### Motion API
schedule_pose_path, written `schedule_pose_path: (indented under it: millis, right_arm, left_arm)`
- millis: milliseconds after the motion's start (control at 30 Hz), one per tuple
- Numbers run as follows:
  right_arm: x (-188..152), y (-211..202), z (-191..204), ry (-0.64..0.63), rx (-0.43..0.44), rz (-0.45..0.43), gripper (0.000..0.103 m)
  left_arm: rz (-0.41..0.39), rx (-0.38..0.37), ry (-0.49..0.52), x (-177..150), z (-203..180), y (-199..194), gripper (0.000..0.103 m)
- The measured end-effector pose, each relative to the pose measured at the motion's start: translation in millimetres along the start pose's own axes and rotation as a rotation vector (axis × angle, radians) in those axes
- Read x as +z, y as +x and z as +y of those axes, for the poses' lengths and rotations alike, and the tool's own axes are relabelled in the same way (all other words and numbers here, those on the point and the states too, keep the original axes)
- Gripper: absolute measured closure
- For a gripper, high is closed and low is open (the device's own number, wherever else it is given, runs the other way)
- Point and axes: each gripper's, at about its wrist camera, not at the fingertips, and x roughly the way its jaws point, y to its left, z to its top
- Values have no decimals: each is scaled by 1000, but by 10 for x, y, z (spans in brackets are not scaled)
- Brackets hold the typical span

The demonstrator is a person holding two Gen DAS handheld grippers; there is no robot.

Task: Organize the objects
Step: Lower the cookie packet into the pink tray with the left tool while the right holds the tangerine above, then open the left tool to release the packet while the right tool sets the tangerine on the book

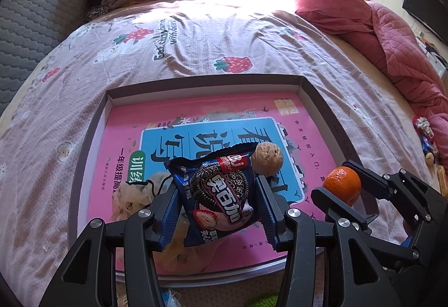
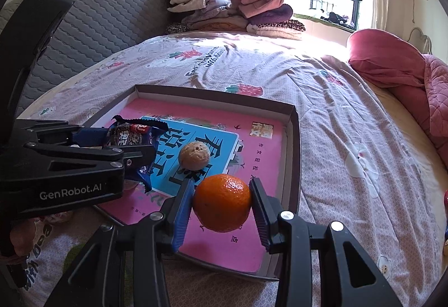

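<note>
Both tongs are loaded over the shallow box (image 1: 322,99) on the bed (image 1: 196,35), so the step in hand looks like dropping both items inside. Left tongs (image 1: 218,203) clamp a blue cookie packet (image 1: 218,195) across its width, pads pressing both side edges and the wrapper bowed between them; it hangs above the pink book (image 1: 280,122) that lines the box floor. Right tongs (image 2: 222,204) pinch a mandarin (image 2: 222,202) at its widest part, low over the near right area of the box. A walnut (image 2: 194,155) already sits on the book, just beyond both items. To do it well: lower each item close to the book before letting go, since the mandarin is round and likely rolls if dropped from height. Keep it off the walnut so it doesn't knock it away, and stay inside the right wall. The packet is light and floppy, so set its lower edge down first, then spread the pads fully so the crinkled film doesn't cling. The two tongs sit near each other, so withdraw one at a time. A drawstring pouch (image 1: 131,195) lies under the left tongs; avoid snagging its cord.
</note>
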Motion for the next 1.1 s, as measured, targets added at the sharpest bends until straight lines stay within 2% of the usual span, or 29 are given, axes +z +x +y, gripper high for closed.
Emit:
schedule_pose_path:
  millis: [300,567,1100]
  right_arm:
    - [-43,94,10,4,-13,44,62]
    - [-49,102,28,5,-21,49,62]
    - [-46,101,29,5,-24,60,62]
  left_arm:
    - [36,-3,7,-21,-25,68,51]
    - [70,-4,25,-47,-52,120,51]
    - [71,-17,19,-77,-15,99,50]
